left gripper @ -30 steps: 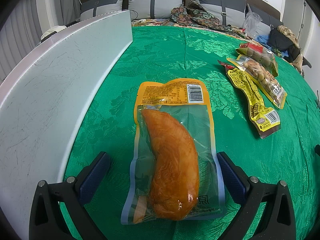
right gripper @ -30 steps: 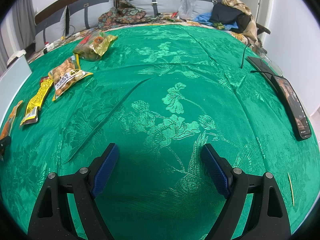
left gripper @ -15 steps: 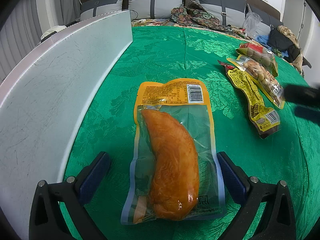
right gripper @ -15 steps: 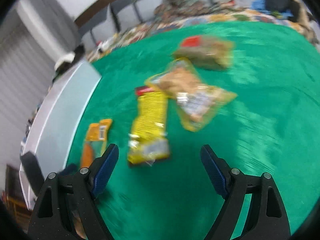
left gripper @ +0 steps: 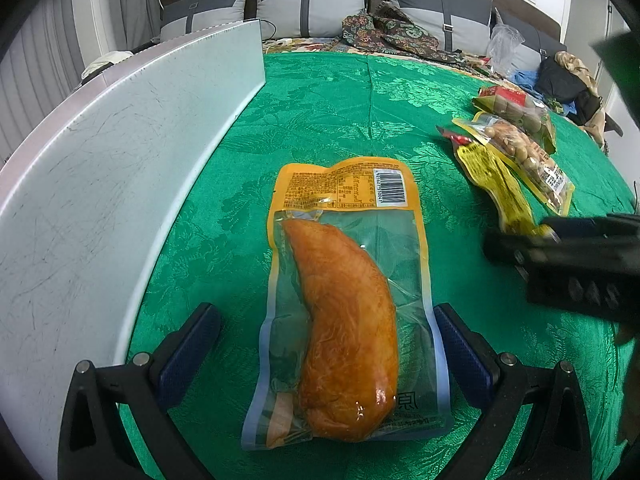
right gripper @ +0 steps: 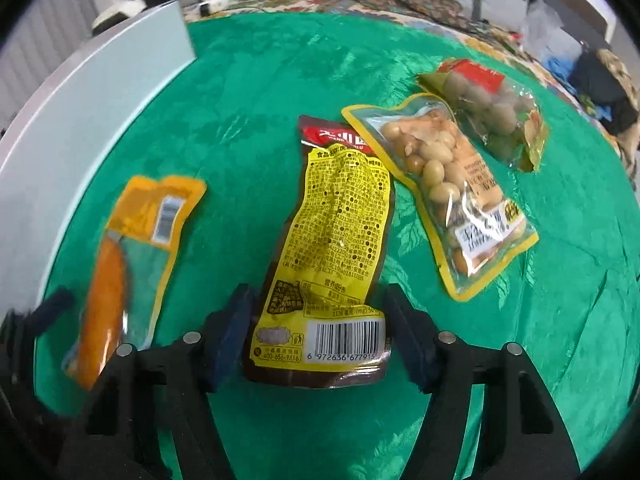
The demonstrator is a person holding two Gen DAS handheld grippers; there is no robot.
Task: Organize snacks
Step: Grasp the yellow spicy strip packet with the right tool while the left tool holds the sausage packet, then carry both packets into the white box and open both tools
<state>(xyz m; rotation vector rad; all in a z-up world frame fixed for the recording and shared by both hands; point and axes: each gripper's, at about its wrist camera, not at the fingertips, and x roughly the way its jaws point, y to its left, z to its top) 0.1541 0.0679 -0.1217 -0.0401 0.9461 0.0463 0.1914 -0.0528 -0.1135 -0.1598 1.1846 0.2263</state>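
Observation:
A clear pack with an orange chicken piece lies flat between the fingers of my left gripper, which is open and not touching it. My right gripper points down over the barcode end of a yellow snack pack. Its jaws are closing with that end between them, and the pack still lies flat on the cloth. In the left wrist view the right gripper shows as a dark blur over the yellow pack. A pack of peanuts and a pack of brown-green balls lie to the right.
A long white board stands on edge along the left of the green patterned cloth. Cushions, clothes and bags are piled at the far edge. The chicken pack lies left of the yellow one.
My right gripper swung left from bare cloth to over the yellow pack, and its jaws narrowed. It came into the left wrist view from the right. The left gripper and chicken pack stayed put.

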